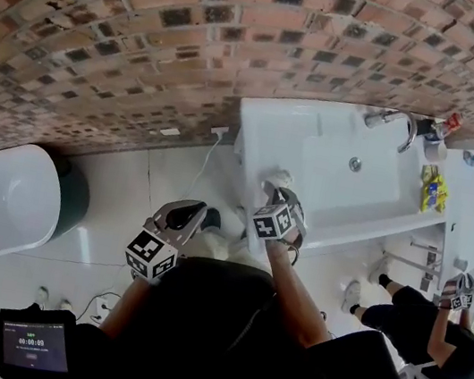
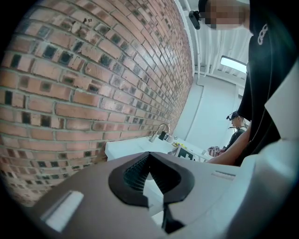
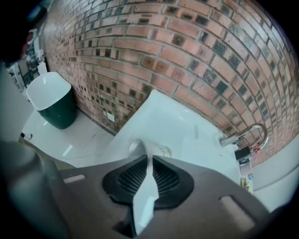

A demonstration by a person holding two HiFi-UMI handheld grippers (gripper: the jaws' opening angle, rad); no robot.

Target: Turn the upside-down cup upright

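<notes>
The right tool (image 3: 150, 158) is almost closed, its jaws pinching the thin wall of the white cup (image 3: 138, 148) at the near edge of the white sink surface (image 3: 177, 121). The left tool (image 2: 149, 156) is closed and empty, off to the side.

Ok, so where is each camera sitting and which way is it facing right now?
Head view: on the person's head, facing steeply down at the sink and floor; shows both forearms, left gripper, right gripper.
Left gripper view: on the left gripper, facing along its shut, empty jaws toward the brick wall; black shirt at right.
Right gripper view: on the right gripper, facing down along jaws pinching the cup wall; only the jaws show.
Shared: all three see the sink and faucet.
</notes>
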